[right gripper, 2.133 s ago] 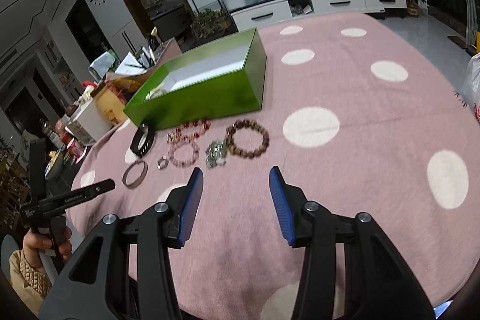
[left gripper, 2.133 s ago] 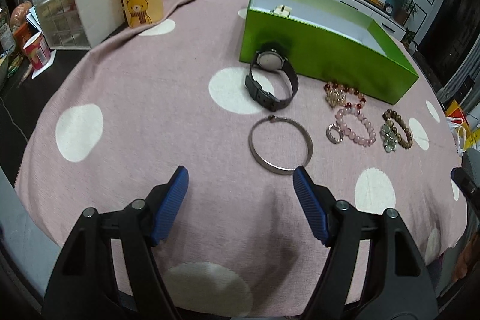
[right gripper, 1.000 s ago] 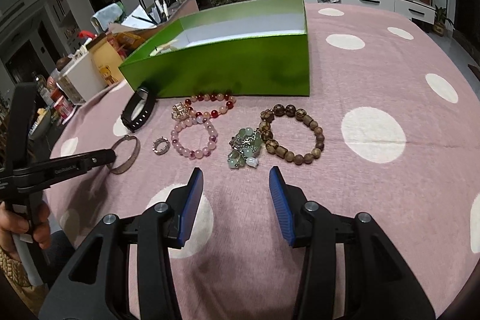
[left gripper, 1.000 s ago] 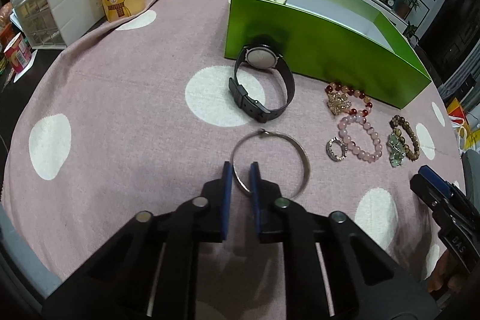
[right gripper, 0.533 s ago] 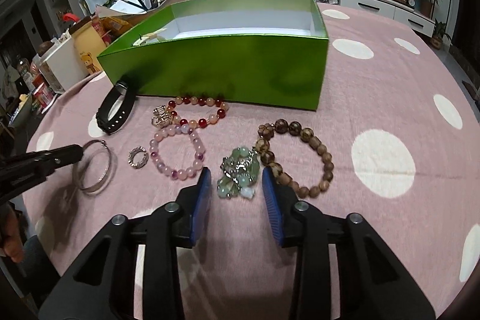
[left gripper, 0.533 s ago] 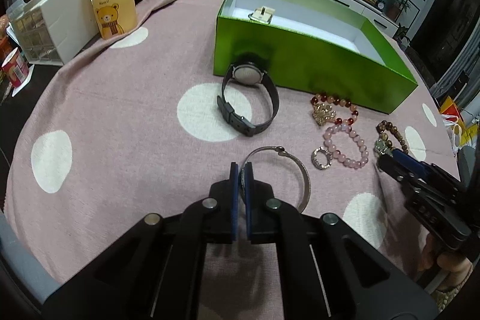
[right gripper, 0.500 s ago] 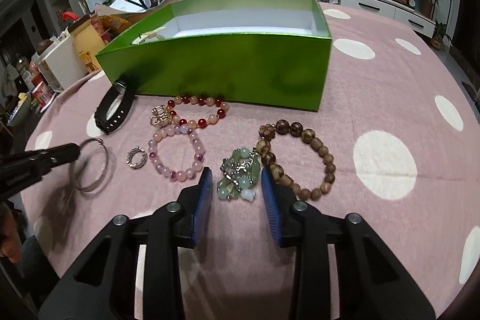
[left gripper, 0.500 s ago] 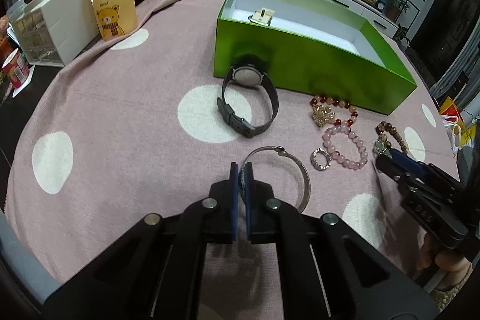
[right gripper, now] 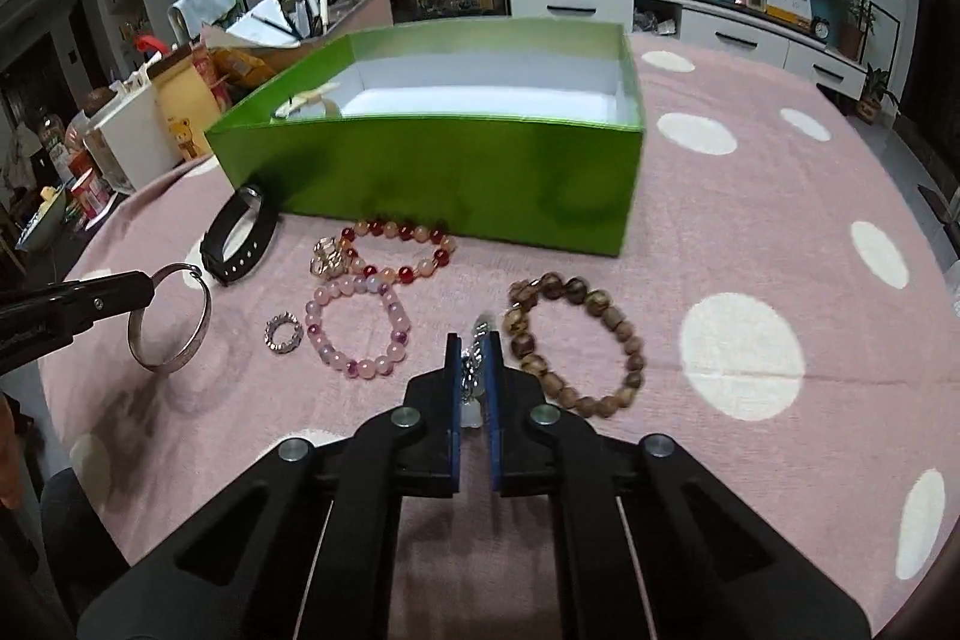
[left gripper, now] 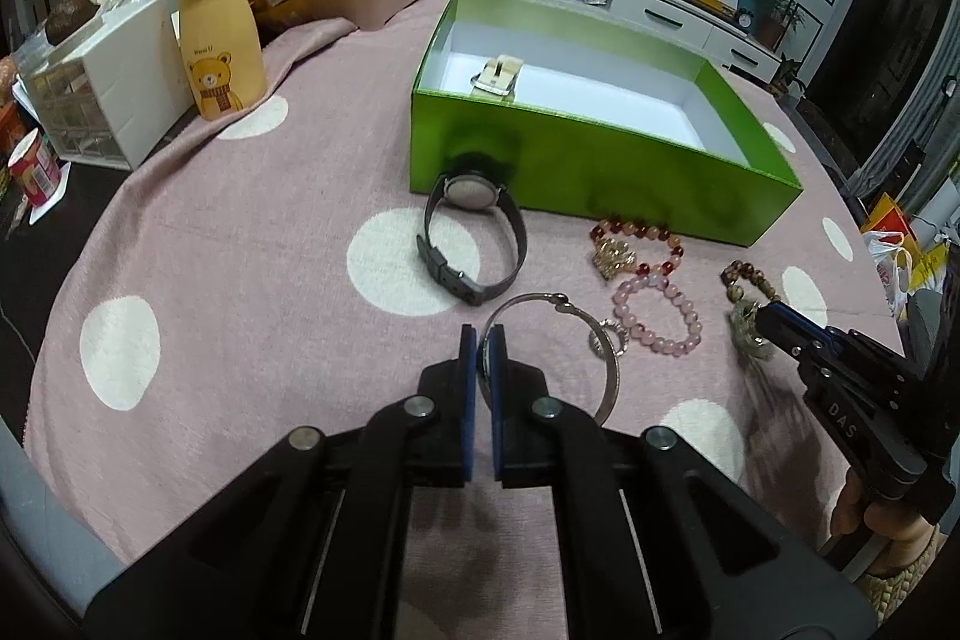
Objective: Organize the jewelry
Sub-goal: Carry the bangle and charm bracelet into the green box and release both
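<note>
Since the earlier frame, left gripper (left gripper: 482,340) has raised the silver bangle (right gripper: 171,319), clamped at its rim, off the polka-dot tablecloth (right gripper: 750,232). Right gripper (right gripper: 474,349) jaws have just been closing, now clenched on the green charm bracelet (right gripper: 477,370), near the green box (right gripper: 444,166).

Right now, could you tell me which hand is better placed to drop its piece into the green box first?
Left. The left tool already holds the silver bangle lifted off the cloth, nearer the green box. The right tool has just closed on the green charm bracelet, low at the cloth.
</note>
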### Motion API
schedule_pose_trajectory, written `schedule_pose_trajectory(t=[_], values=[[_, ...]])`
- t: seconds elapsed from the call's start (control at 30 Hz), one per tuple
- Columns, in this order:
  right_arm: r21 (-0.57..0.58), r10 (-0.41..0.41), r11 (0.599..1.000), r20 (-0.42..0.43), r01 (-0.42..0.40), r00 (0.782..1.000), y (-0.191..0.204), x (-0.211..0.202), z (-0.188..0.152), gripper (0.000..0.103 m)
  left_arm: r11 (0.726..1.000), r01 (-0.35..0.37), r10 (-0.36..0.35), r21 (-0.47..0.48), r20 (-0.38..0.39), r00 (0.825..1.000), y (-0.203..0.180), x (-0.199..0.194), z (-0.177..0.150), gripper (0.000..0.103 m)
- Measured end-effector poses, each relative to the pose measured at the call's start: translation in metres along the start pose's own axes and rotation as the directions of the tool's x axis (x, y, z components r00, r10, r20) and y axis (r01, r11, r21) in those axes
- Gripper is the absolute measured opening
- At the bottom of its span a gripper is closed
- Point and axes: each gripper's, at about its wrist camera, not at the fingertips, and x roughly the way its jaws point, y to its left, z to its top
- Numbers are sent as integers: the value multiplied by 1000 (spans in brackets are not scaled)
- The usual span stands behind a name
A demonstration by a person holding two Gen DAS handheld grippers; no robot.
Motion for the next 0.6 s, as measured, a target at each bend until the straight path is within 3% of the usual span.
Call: schedule_pose_trajectory(t=[0.27,0.6], values=[[8,41,999,81,-42,996,-5,-34,21,7,1000,7,-8,18,30,1000,-9,-10,17,3],[-3,88,996,163,-89,983,-8,-56,68,7,998,12,-19,65,100,995,-33,-24,67,4]])
